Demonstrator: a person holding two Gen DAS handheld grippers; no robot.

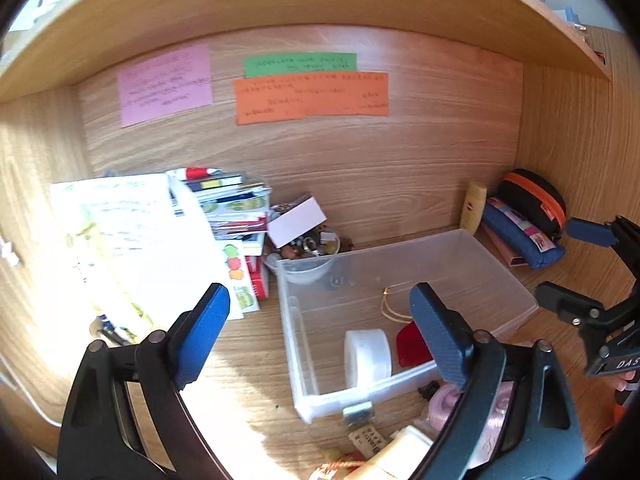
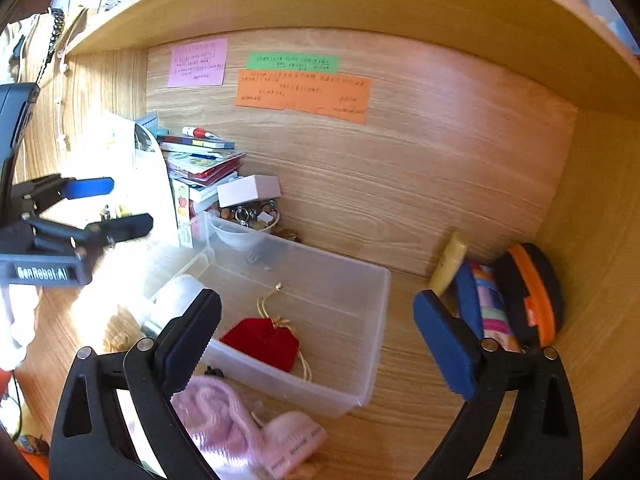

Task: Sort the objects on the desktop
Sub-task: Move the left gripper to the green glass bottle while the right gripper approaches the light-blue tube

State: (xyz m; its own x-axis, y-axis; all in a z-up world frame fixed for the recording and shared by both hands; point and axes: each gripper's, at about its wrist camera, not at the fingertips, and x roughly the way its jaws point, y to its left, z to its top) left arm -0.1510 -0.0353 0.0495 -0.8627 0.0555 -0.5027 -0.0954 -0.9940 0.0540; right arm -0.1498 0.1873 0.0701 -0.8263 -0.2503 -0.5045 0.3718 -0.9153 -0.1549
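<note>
Left wrist, claw hides red pouch

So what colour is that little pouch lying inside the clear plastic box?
Red, with a tan drawstring cord. The pouch in the clear plastic box shows best in the right wrist view.

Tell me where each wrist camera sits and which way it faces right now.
Left wrist: on the left claw, open, facing the desk's back panel over the clear bin; right claw at right edge.
Right wrist: on the right claw, open, facing likewise; left claw at left.
Shared: bin, red pouch, orange note.
</note>
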